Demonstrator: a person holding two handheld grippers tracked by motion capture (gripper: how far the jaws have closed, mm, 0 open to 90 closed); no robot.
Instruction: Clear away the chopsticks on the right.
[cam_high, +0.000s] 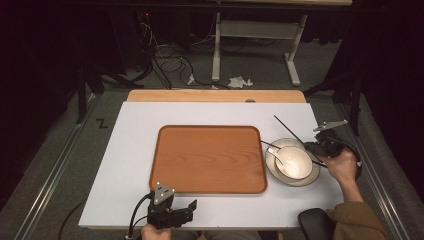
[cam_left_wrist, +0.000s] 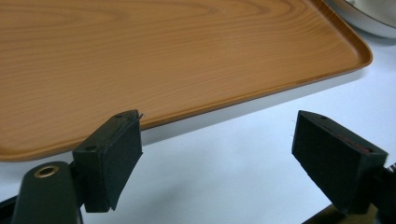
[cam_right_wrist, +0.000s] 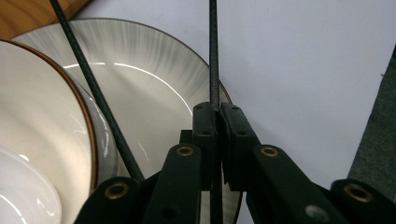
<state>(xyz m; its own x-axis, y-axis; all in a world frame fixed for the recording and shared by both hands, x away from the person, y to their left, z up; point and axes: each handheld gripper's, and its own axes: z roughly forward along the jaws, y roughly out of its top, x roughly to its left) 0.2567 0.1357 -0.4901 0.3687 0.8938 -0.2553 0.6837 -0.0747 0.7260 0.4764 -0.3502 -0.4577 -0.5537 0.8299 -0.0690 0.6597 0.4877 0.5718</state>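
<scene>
Tray (cam_high: 207, 157) at table centre, bare. Right of tray: plate (cam_high: 270, 161) carrying bowl (cam_high: 295, 162), spoon (cam_high: 274, 151) in bowl. Right gripper (cam_right_wrist: 215, 112) over plate's far edge, jaws clamped on one chopstick (cam_right_wrist: 213, 51); second chopstick (cam_right_wrist: 88, 79) alongside, over plate, grip unclear. Left gripper (cam_left_wrist: 217, 140) just before tray's near edge, jaws wide apart, holding nothing.

Both grippers are black: the left gripper (cam_high: 192, 205) has a grey three-cornered plate, a black cable and square padded jaws. The right gripper (cam_right_wrist: 216, 112) shows brass rivets. The sleeve (cam_high: 356, 220) is brown.
</scene>
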